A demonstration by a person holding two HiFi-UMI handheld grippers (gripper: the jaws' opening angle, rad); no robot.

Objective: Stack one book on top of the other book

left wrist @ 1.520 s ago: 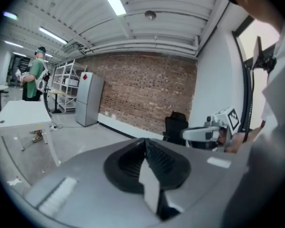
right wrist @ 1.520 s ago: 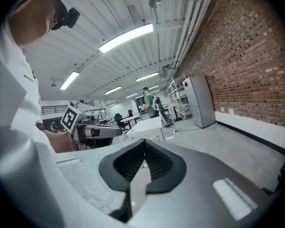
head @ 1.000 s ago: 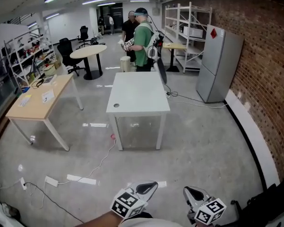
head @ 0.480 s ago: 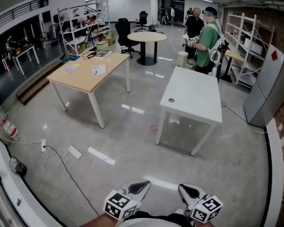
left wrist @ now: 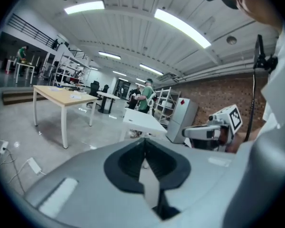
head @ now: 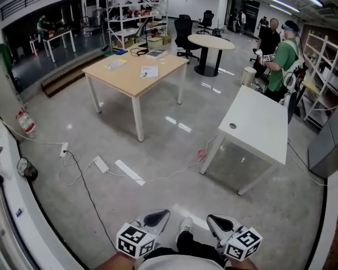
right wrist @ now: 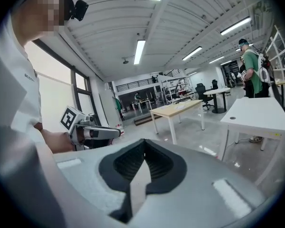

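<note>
No book shows plainly. The nearest candidates are two thin pale flat items (head: 149, 72) on the wooden bench (head: 129, 88) at eleven o'clock, too small to tell from papers. A book should be stiff, moderately light and smooth-covered, best pinched at an overhanging edge or the spine. At two o'clock stands a matte white bench (head: 259, 129), bare, on a glossy concrete floor (head: 158, 151). At six o'clock, the left gripper (head: 160, 214) and right gripper (head: 214, 221) have their fingers pressed together on nothing.
</note>
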